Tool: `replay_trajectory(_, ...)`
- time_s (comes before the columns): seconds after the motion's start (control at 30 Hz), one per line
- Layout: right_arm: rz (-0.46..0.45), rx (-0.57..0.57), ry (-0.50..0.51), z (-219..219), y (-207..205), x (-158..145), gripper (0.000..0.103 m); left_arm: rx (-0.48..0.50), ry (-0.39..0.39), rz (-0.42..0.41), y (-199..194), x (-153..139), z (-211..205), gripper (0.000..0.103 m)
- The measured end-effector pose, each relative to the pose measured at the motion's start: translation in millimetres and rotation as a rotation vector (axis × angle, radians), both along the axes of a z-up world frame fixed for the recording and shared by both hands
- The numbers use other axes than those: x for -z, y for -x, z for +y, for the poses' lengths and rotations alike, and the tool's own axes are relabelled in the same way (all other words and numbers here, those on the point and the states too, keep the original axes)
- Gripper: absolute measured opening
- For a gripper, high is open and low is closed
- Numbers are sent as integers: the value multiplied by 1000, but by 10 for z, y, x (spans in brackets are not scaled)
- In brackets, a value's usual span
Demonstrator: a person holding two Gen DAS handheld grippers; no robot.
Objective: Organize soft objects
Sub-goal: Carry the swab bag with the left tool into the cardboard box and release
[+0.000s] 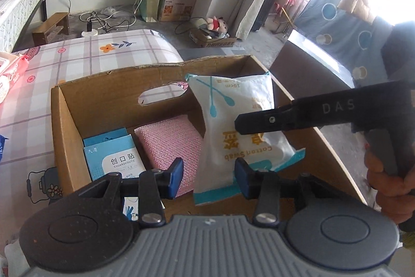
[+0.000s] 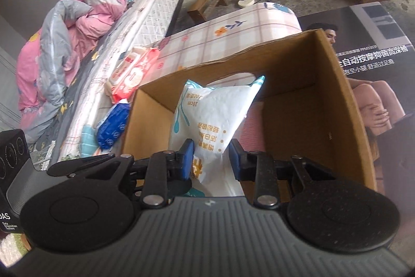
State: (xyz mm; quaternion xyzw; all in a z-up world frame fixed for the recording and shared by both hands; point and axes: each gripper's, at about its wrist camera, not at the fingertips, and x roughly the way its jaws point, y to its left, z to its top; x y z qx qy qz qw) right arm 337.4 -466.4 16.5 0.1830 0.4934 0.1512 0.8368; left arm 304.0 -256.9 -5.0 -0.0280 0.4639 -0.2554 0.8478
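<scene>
Cotton swab bag (image 2: 210, 116) stands upright in cardboard box (image 1: 109, 85), beside pink sponge (image 1: 171, 142). Right gripper (image 2: 211, 160) pinches its lower end (grip looks shallow); left gripper (image 1: 208, 177) spread, empty. Risk: bag flops over once released.

Left claw (image 1: 209, 177) open; right claw (image 2: 211, 160) apparently gripping.

The right gripper (image 2: 210, 160) has its blue pads on either side of a white cotton swab bag (image 2: 215, 108), apparently pinching it. The bag stands upright inside the cardboard box (image 2: 345, 108). Red and blue packs (image 2: 129, 74) lie on the checked cloth left of the box.
</scene>
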Motion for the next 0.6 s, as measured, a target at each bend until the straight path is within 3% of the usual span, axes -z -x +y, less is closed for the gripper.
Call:
replay_trajectory(0.37, -44, -73, 298, 51, -476, 249, 30, -42, -48, 34, -142, 118, -13, 43)
replay_trajectory(0.6, -153, -46, 274, 95, -196, -21, 30, -69, -33, -1, -68, -80, 270, 44)
